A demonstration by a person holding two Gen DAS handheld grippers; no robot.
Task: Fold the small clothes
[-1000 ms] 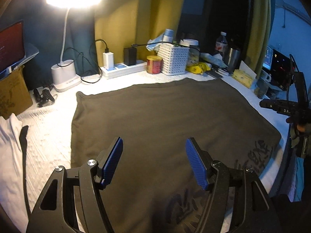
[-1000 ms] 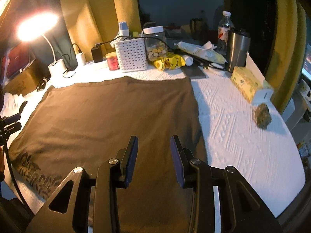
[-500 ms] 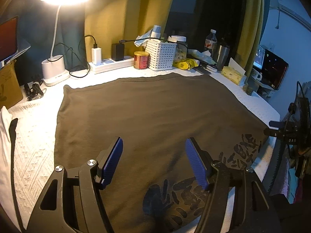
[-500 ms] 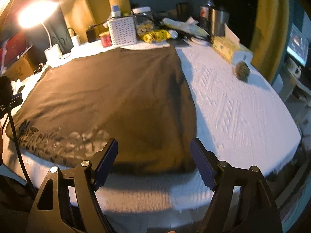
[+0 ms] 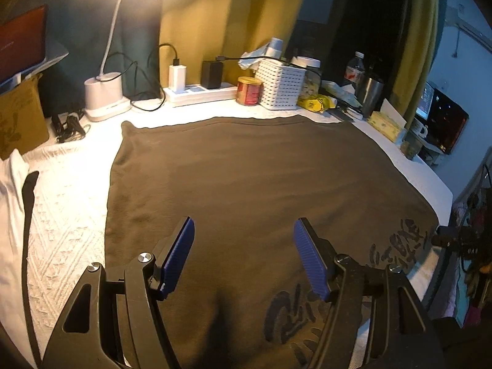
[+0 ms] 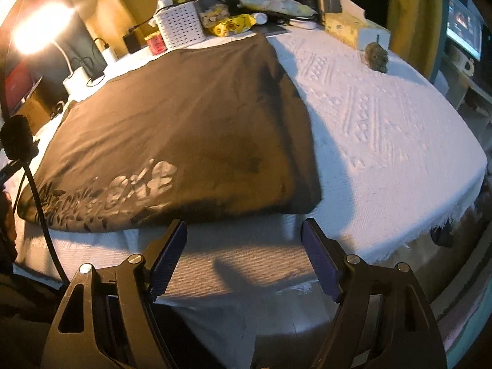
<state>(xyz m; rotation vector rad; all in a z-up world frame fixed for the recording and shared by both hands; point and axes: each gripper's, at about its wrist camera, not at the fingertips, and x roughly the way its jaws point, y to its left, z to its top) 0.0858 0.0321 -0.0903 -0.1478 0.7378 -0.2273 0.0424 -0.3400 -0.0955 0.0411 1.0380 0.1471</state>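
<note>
A dark olive-brown garment point(image 5: 246, 184) with dark printed lettering near its front edge lies flat on the white textured table cover point(image 5: 67, 203). My left gripper point(image 5: 243, 236) hovers open above the garment's near part, with nothing between its blue pads. In the right wrist view the same garment point(image 6: 184, 123) fills the left half of the table. My right gripper point(image 6: 244, 240) stands wide open over the table's front edge, just in front of the garment's near right corner, and holds nothing.
Along the back stand a lit desk lamp point(image 5: 104, 92), a power strip point(image 5: 200, 92), a red tin point(image 5: 249, 90), a white basket point(image 5: 283, 83), bottles and a steel tumbler point(image 5: 370, 93). A tissue box point(image 6: 353, 27) and a small brown clump point(image 6: 376, 55) sit at right. White cloth point(image 5: 12, 190) lies at left.
My right gripper's jaws have gone from narrow to wide, and it has drawn back from above the garment to the table's front edge. The left gripper has stayed open over the garment.
</note>
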